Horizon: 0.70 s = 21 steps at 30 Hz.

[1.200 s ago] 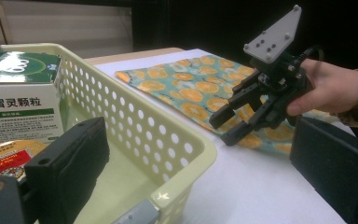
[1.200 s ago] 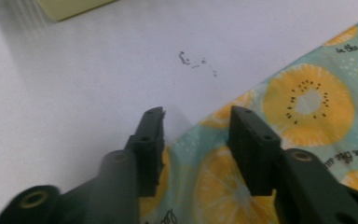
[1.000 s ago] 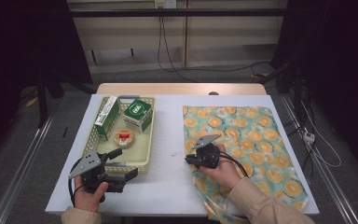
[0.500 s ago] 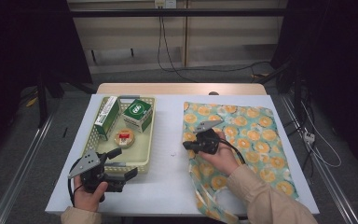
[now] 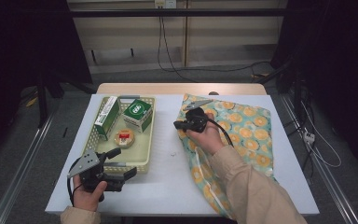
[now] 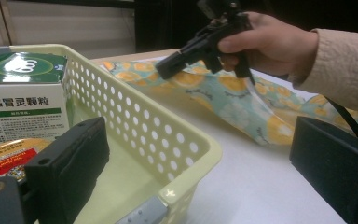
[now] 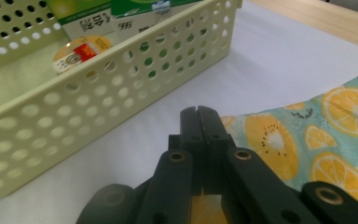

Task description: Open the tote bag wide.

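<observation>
Since the earlier frames, the right gripper (image 5: 181, 124) has travelled up the table along the left edge of the fruit-print cloth (image 5: 242, 135), while the left gripper (image 5: 121, 164) has stayed by the near end of the yellow basket (image 5: 144, 161) with its jaws spread wide. From the left gripper view, those wide jaws straddle the basket's corner, and the right gripper (image 6: 165, 69) hovers over the cloth (image 6: 223, 98), which seems lifted beneath it. From the right gripper view, the jaws are pressed together, with a sliver of cloth (image 7: 279, 140) possibly pinched low between them; I can't be sure.
</observation>
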Available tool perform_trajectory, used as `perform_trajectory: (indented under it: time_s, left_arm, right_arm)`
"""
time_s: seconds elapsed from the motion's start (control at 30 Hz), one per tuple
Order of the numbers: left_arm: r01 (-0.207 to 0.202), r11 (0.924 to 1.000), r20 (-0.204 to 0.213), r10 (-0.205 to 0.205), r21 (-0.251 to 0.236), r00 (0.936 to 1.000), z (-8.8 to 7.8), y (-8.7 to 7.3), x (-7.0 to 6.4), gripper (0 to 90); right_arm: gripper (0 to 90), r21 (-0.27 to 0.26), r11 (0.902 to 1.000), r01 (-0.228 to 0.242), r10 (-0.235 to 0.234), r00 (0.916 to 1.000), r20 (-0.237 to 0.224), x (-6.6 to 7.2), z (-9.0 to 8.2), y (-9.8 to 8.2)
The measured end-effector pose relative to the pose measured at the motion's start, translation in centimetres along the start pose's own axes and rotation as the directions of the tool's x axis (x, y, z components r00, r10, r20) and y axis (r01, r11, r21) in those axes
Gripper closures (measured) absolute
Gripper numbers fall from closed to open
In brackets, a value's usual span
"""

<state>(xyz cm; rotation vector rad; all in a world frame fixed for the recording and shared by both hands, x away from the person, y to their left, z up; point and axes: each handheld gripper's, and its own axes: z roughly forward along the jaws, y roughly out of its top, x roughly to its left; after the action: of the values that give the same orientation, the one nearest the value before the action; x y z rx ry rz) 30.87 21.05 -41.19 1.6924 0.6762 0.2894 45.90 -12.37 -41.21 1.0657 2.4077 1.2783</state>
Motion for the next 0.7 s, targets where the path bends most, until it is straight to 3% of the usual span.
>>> perform_trajectory:
  time_s: [0.2,0.3,0.37,0.4,0.43,0.47,0.7]
  left_arm:
    - [0.004,1.0,-0.001,-0.004,0.006,1.0,0.1,-0.1,0.1,4.3]
    - [0.001,1.0,0.0,-0.001,0.004,1.0,0.0,-0.1,0.1,4.3]
    - [0.004,1.0,-0.001,-0.004,-0.002,1.0,0.0,-0.1,0.1,4.3]
    - [0.005,1.0,-0.002,-0.005,-0.002,1.0,0.0,-0.1,0.1,4.3]
    - [0.006,1.0,-0.002,-0.006,-0.002,1.0,0.0,-0.1,0.1,4.3]
    - [0.003,1.0,-0.002,-0.003,0.0,1.0,0.0,-0.1,0.1,4.3]
    - [-0.001,1.0,0.001,0.001,0.006,1.0,0.2,0.0,0.0,4.4]
  right_arm:
    - [90.0,-0.038,0.9992,-0.014,0.016,0.9977,0.065,-1.0,1.4,1.6]
    - [90.0,-0.055,0.9975,-0.045,0.047,0.998,0.042,-1.4,1.8,1.9]
    - [89.5,-0.037,0.999,-0.024,0.025,0.9989,0.041,-1.5,2.0,1.6]
    - [84.7,-0.036,0.9985,-0.04,0.041,0.9988,0.027,-1.6,2.0,1.4]
    - [73.4,-0.031,0.9976,-0.062,0.063,0.9979,0.015,-1.7,2.0,1.3]
    - [64.7,-0.031,0.9971,-0.07,0.071,0.9969,0.033,-1.8,1.9,1.1]
    - [41.0,0.004,0.9982,-0.059,0.059,0.9982,-0.008,-1.8,-0.9,-0.1]
